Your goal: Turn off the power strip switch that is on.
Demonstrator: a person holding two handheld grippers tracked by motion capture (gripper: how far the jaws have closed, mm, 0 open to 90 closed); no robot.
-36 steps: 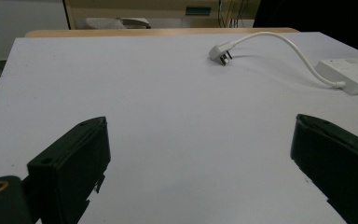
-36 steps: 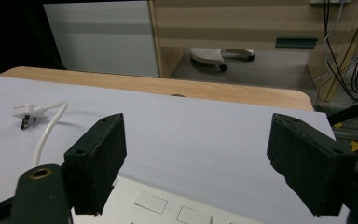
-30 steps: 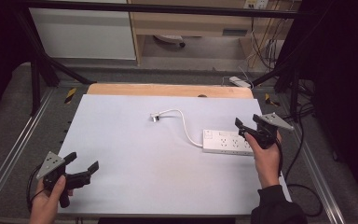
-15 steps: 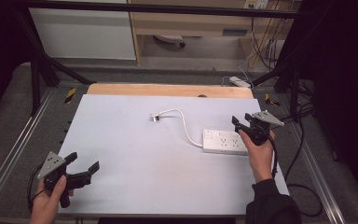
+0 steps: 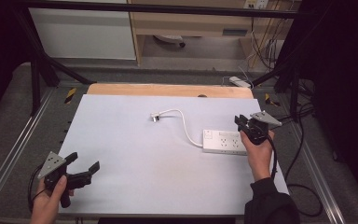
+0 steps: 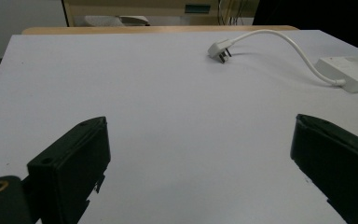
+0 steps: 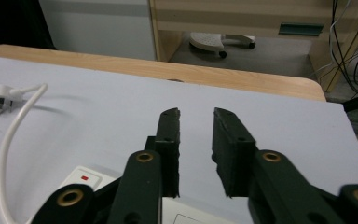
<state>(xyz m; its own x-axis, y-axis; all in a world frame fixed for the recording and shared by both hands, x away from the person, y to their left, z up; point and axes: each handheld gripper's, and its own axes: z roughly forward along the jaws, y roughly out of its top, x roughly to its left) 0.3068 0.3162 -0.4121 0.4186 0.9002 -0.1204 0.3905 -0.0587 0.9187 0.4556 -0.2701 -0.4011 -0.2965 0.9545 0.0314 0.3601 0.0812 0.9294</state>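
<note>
Right gripper view: jaws closing, empty, above power strip.

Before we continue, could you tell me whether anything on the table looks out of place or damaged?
Nothing stands out. The white power strip lies flat on the table, its cord curving to the loose plug. No damage is visible.

Soft, even light falls from above onto the pale counter, which reads bright without glare, while the upper corners and right edge of the high view sink into near black. Shadows are faint: a soft one beneath the white cord in the left gripper view. The near black fingers look slightly soft, and all frames are mildly grainy.
</note>
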